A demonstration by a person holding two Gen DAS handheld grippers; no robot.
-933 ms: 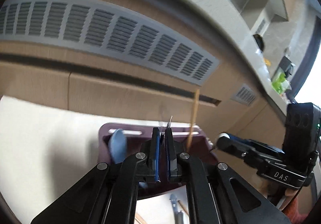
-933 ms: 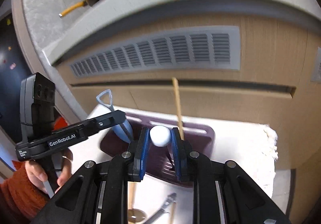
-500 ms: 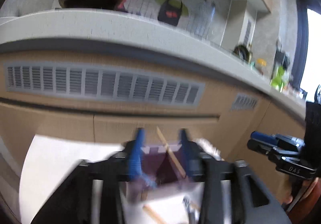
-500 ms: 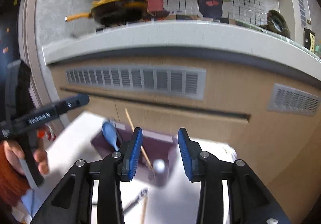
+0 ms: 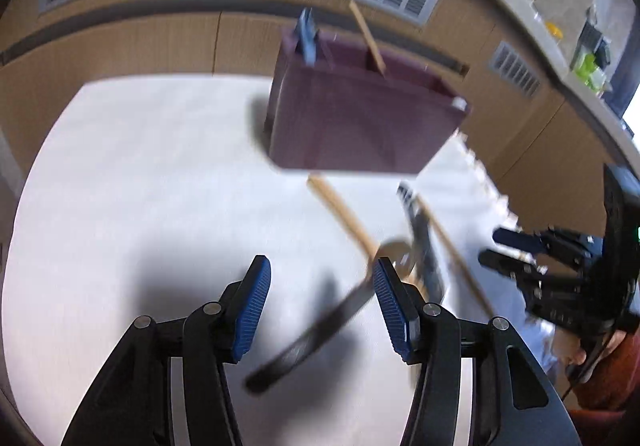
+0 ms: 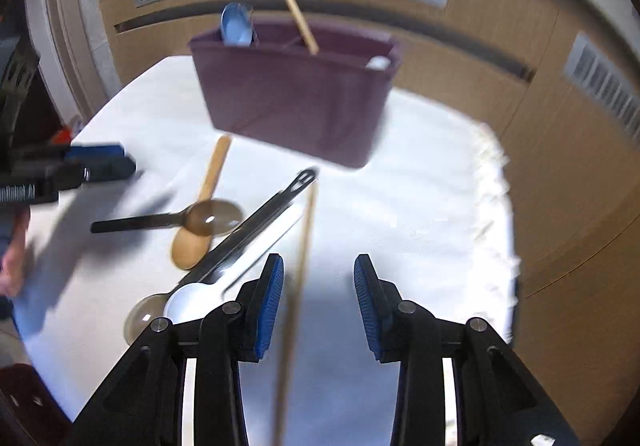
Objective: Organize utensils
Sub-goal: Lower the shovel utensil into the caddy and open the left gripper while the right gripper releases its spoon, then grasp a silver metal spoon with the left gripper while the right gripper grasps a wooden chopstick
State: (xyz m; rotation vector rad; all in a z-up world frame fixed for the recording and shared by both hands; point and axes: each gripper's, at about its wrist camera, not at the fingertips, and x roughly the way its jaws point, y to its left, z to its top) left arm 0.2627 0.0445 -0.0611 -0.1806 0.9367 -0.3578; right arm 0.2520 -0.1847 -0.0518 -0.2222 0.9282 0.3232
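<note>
In the left wrist view, the left gripper (image 5: pixel 320 302) has its blue-padded fingers (image 5: pixel 254 310) spread wide and holding nothing. Between them, blurred, the black handle of a dark-handled spoon with a brownish translucent bowl (image 5: pixel 312 338) lies on the white cloth-covered surface (image 5: pixel 140 186); whether the right-hand pad touches it cannot be told. Farther off stands a dark purple rectangular utensil caddy (image 5: pixel 360 122), with a pale blue plastic spoon (image 5: pixel 306 36) and a thin wooden stick (image 5: pixel 368 38) poking out of its top. A light wooden spoon (image 5: pixel 340 210), a long dark metal utensil (image 5: pixel 420 242) and a loose wooden chopstick (image 5: pixel 456 258) lie between the caddy and the gripper, all smeared by blur. The right gripper (image 5: pixel 508 250) shows at the right edge, partly cut off.

In the right wrist view, the right gripper (image 6: pixel 319 298) is likewise wide open and empty; the loose chopstick (image 6: pixel 302 246) runs on the surface just inside its left finger (image 6: pixel 270 302). The caddy (image 6: pixel 296 98) stands ahead, the blue spoon (image 6: pixel 236 24) in its left compartment, the stick (image 6: pixel 300 18) near the middle and something white (image 6: pixel 378 63) at the right end. The wooden spoon (image 6: pixel 200 222), the dark-handled spoon (image 6: pixel 168 220), the long metal utensil (image 6: pixel 256 222) and a white plastic spoon (image 6: pixel 192 306) overlap at the left. The left gripper (image 6: pixel 100 164) is cropped by the left edge.
</note>
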